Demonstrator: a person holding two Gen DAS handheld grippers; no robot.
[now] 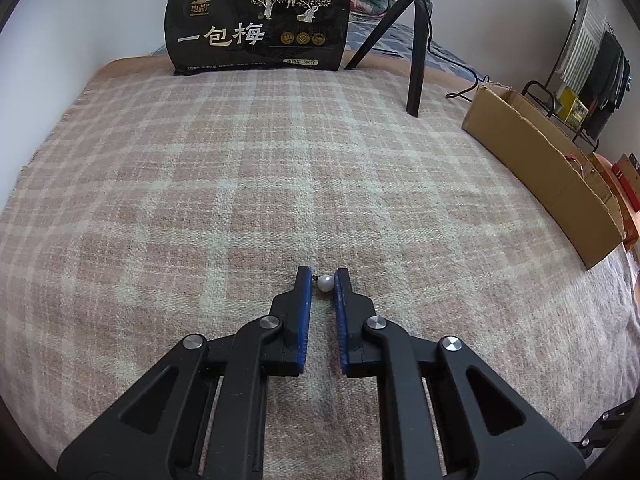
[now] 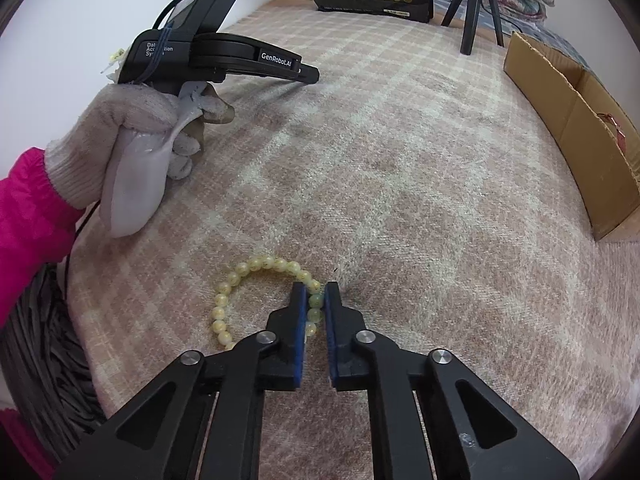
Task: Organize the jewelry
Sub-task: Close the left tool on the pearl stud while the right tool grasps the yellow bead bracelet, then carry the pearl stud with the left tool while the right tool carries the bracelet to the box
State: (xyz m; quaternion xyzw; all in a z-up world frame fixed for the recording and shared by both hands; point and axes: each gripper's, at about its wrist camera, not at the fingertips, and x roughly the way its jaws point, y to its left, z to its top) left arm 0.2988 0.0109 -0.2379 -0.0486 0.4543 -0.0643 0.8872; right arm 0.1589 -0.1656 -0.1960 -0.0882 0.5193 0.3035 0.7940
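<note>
In the left wrist view my left gripper [image 1: 323, 278] is shut on a small white pearl piece [image 1: 325, 283], pinched between its blue pads just above the plaid blanket [image 1: 240, 184]. In the right wrist view my right gripper [image 2: 316, 294] is shut on a yellow bead bracelet [image 2: 240, 280]. Some of its beads sit between the blue pads, and the rest of the loop lies on the blanket to the left. The left gripper's body [image 2: 224, 56] shows at the upper left of that view, held by a gloved hand [image 2: 132, 132] with a pink sleeve.
An open cardboard box [image 1: 540, 160] stands at the blanket's right side, seen again as the cardboard box [image 2: 572, 120]. A black snack bag [image 1: 260, 20] and a black tripod [image 1: 416, 40] stand at the far end. A dark woven basket [image 2: 44, 360] sits at the lower left.
</note>
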